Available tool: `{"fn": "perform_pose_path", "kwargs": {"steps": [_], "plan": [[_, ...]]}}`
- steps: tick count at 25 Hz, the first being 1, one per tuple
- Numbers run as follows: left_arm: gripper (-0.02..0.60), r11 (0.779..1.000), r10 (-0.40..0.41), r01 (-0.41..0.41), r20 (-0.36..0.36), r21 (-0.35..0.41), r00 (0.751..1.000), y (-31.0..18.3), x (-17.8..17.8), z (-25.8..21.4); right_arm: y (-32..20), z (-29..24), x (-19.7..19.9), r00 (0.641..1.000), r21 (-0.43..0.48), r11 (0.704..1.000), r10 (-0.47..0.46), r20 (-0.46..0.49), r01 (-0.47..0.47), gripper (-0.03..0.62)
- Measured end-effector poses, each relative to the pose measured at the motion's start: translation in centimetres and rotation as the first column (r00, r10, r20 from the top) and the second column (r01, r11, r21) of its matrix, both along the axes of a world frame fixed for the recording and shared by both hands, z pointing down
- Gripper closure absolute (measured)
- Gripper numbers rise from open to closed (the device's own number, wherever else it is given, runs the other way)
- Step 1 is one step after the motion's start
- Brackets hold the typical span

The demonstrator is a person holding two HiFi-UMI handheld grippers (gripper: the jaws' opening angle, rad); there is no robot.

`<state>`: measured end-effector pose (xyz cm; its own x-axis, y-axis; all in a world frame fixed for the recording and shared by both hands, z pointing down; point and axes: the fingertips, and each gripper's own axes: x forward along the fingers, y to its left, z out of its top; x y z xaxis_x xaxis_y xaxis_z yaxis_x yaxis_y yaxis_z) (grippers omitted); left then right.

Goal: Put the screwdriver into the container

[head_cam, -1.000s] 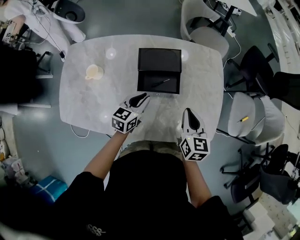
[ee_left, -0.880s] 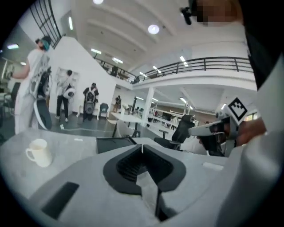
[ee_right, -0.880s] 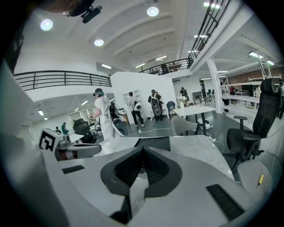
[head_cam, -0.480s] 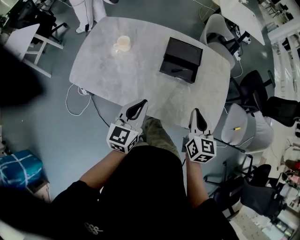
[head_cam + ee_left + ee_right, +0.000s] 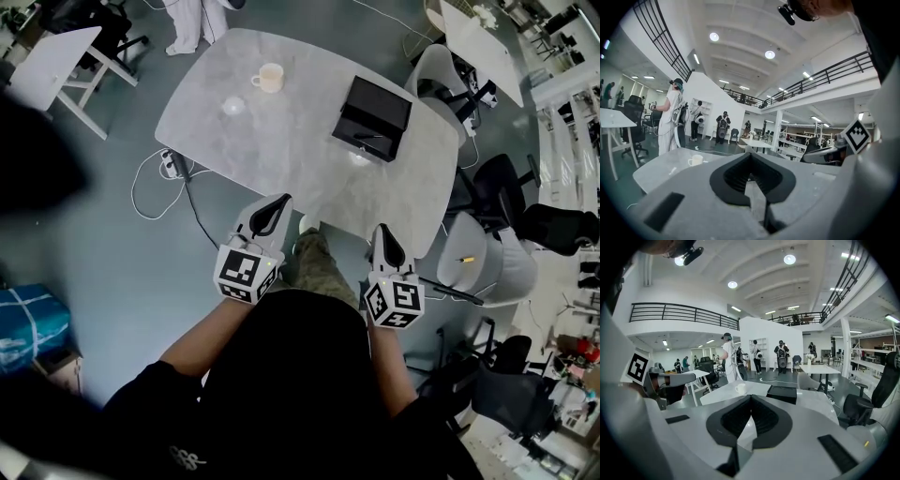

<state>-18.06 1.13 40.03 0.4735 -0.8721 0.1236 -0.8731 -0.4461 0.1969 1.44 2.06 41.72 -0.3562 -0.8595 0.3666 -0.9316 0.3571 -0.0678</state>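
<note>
The black container (image 5: 378, 105) stands open on the far right part of the grey table (image 5: 281, 141). A thin screwdriver (image 5: 371, 138) lies inside its lower tray. Both grippers hang in front of the person's body, off the table's near edge. My left gripper (image 5: 281, 200) is shut with nothing in it. My right gripper (image 5: 382, 229) is shut and empty too. In the right gripper view the shut right gripper (image 5: 750, 397) points toward the container (image 5: 783, 393). In the left gripper view the shut left gripper (image 5: 750, 154) points over the table (image 5: 661, 169).
A cream cup (image 5: 270, 77) stands at the table's far left, also seen as the cup (image 5: 740, 388). Grey and black chairs (image 5: 473, 258) crowd the right side. A cable and power strip (image 5: 170, 165) lie on the floor at left. Several people stand behind the table.
The person has stepped back. Both grippers have drawn off the tabletop toward the body, and the table with container now lies farther away and turned in view.
</note>
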Motion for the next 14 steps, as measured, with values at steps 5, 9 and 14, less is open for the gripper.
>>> {"fn": "perform_pose_path", "kwargs": {"steps": [5,9,14], "plan": [[0.565,1.000,0.027,-0.027,0.008,0.009,1.000,1.4,0.2,-0.4,1.0,-0.5,-1.1,1.000,0.023,1.000,-0.014,-0.001,0.014,0.583],[0.565,0.999,0.044,-0.044,0.010,-0.001,0.999,2.4,0.5,-0.4,2.1,0.0,-2.0,1.000,0.005,1.000,-0.023,-0.008,0.023,0.583],[0.565,0.999,0.047,-0.047,0.016,-0.007,0.999,2.5,0.2,-0.3,1.9,0.9,-2.2,1.000,-0.021,0.999,-0.026,-0.016,0.025,0.583]]}}
